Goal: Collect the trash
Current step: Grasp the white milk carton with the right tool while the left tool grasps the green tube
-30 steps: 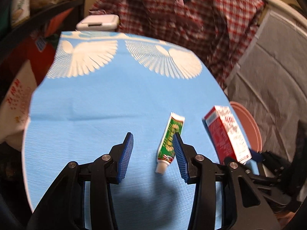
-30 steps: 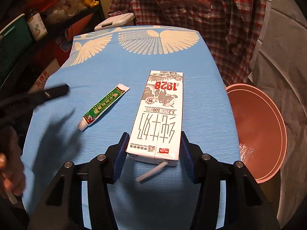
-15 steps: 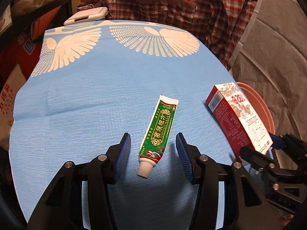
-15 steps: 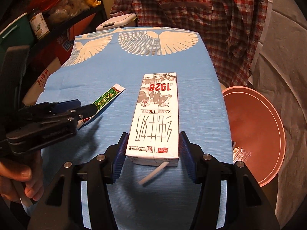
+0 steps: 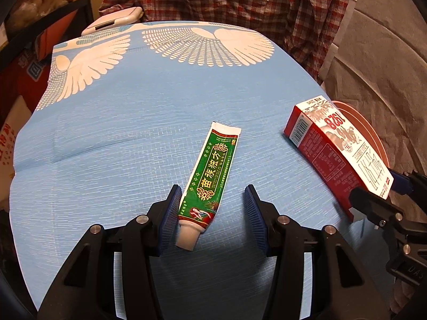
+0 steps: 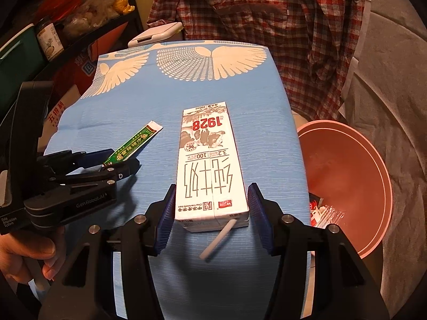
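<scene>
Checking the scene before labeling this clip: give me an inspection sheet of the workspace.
Surface: blue cloth with white wing print.
Job's things: green tube and milk carton lying flat; pink basin beside the table holding some wrappers.
Clutter: white device at far edge.
Grippers: left gripper open around the tube's cap end; right gripper astride the carton, contact unclear.
Cables: nothing seen.
Surroundings: plaid shirt, packed shelves.

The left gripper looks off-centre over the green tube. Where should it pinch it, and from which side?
Pinch the green tube across its flat body just above the white cap, coming from above. It lies flat on the blue cloth, slightly slanted, so shift the left gripper to centre it.
</scene>
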The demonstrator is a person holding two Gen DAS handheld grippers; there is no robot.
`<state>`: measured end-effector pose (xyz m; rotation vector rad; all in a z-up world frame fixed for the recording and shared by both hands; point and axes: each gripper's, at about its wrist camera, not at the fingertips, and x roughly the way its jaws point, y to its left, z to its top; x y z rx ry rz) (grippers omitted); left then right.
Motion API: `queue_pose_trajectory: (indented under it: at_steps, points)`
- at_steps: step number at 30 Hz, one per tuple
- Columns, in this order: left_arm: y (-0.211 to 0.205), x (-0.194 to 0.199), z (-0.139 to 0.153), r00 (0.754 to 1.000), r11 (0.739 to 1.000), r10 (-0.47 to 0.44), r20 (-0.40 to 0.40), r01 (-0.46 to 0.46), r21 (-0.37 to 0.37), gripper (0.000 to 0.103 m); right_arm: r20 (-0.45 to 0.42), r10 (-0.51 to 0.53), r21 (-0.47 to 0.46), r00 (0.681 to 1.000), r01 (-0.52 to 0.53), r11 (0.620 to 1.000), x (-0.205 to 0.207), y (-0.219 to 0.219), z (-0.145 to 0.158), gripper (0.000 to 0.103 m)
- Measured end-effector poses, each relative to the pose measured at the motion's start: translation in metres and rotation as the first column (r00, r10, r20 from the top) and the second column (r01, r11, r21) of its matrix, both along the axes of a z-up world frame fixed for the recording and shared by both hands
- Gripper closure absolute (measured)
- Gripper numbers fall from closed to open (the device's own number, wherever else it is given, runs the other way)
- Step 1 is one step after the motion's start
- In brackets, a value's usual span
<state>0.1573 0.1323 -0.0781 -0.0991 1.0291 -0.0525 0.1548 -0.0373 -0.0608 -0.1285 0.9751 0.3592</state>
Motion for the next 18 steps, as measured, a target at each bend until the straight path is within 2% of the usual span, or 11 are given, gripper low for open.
queue_pose_trajectory:
  at_steps: [6,10,18]
  points:
    - [0.0002,0.0001,-0.0001,1.0,1.0,-0.005,-0.006,0.005,0.008,0.058,0.013,0.006,-0.012,1.0,-0.006,1.0,-0.0009,0.0004,0.0006,0.05]
    - [0.0013,-0.0002,0.0001,1.0,1.0,-0.008,-0.01,0.008,0.005,0.073,0.016,0.006,-0.015,1.0,-0.006,1.0,-0.002,-0.0002,0.0006,0.051]
    - [0.0015,-0.0035,0.0046,1.0,1.0,-0.008,0.001,0.008,0.008,0.074,0.028,0.009,-0.014,1.0,-0.009,1.0,-0.0033,-0.0019,0.0033,0.052]
